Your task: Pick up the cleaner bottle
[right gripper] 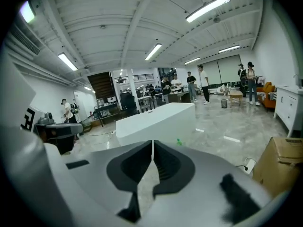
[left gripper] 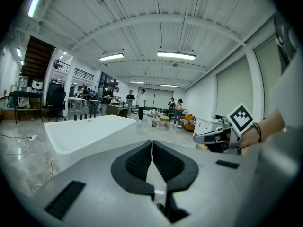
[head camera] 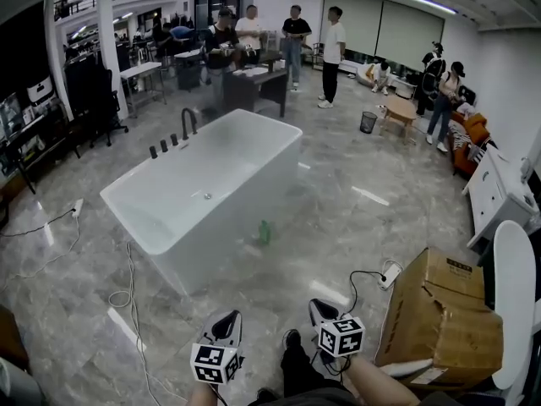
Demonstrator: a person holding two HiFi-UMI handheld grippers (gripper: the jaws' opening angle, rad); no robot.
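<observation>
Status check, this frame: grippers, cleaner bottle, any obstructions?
Left gripper jaws shut, empty. Right gripper same. Cleaner bottle on floor beside bathtub, well ahead, untouched. Nothing seen between.

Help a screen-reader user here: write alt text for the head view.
A small green cleaner bottle stands on the floor beside a white bathtub, ahead of the left gripper and right gripper, both empty, jaws shut. A cardboard box sits at right; people stand beyond.

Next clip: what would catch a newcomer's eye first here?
A big white bathtub stands mid-floor in an open hall, with a small green bottle on the floor beside its near wall. At the head view's bottom edge, the left hand-held gripper and right hand-held gripper are shut and empty; a cardboard box sits to their right.
</observation>
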